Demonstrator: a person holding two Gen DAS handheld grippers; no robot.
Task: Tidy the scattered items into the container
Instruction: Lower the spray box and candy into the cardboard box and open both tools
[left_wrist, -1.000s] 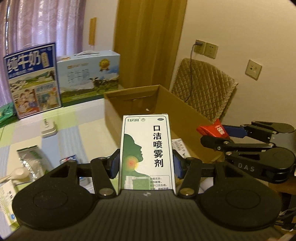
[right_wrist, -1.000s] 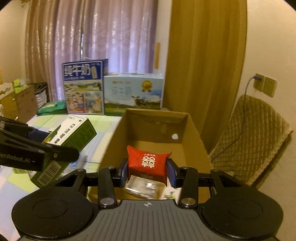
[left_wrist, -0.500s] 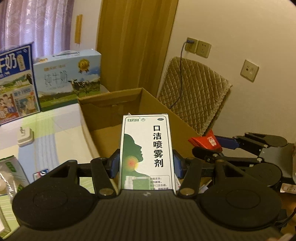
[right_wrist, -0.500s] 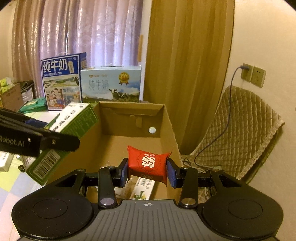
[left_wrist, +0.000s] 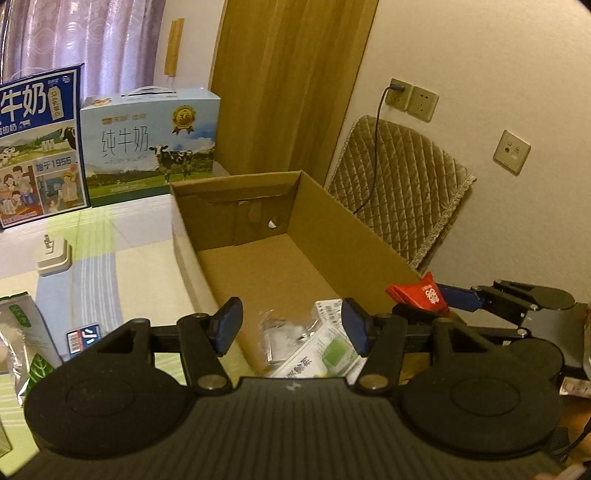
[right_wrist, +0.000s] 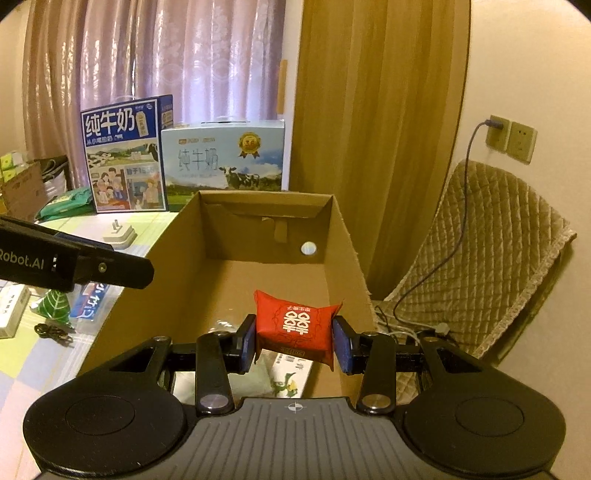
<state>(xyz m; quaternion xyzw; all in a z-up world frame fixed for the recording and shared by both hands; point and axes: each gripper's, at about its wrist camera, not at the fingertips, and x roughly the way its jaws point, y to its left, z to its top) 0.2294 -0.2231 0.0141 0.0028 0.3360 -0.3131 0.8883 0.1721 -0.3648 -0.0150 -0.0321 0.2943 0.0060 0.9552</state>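
Judging by the cardboard box (left_wrist: 369, 236) already holding several packets, the spread left tongs (left_wrist: 291, 326) hang empty above its near end while the right tongs (right_wrist: 294, 339) pinch a red packet (right_wrist: 295, 325) over it, with pouches (left_wrist: 22, 332) left on the counter (left_wrist: 110, 258).

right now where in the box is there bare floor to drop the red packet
The far half of the cardboard box floor, below the end wall with the round hole, is bare. The near end, under the right tongs holding the red packet, is crowded with boxes and a clear bag.
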